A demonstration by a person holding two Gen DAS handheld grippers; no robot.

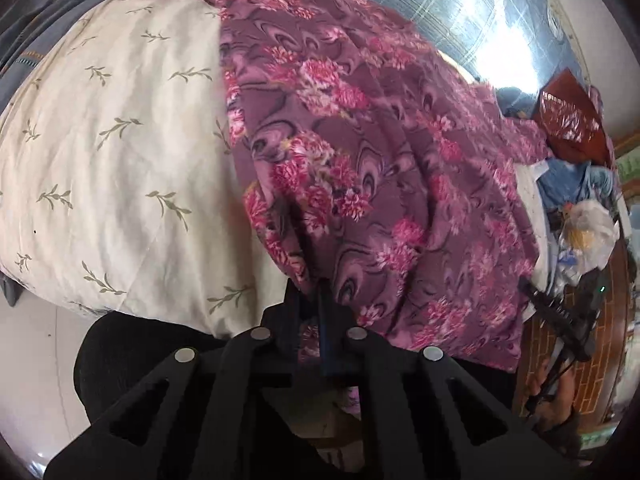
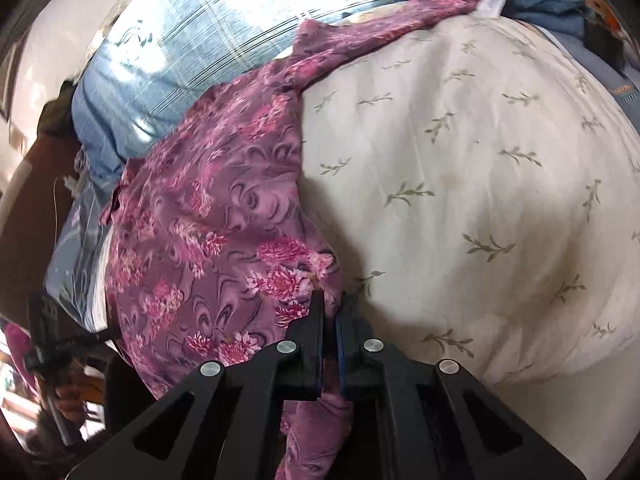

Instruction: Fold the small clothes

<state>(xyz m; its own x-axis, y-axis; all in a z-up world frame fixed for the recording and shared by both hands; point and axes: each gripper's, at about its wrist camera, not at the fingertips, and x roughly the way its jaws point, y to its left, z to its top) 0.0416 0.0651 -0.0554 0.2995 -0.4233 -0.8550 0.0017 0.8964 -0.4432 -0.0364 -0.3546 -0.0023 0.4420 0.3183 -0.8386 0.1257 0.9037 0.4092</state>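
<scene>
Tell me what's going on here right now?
A person is folding a purple floral garment on a cream leaf-print quilt. The left hand-held gripper and the right hand-held gripper are each shut on the garment's near edge. It lies mostly spread out, and no fold is made yet.

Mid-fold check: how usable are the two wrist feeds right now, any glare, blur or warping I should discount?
Left wrist view: sunlight blows out the blue plaid bedding at upper right; the floral garment reads sharp, with slight edge smear. Right wrist view: the same glare sits at top centre, the garment's upper part looks soft, and the cream leaf-print quilt bulges from fisheye. Both gripper frames are dark.
</scene>
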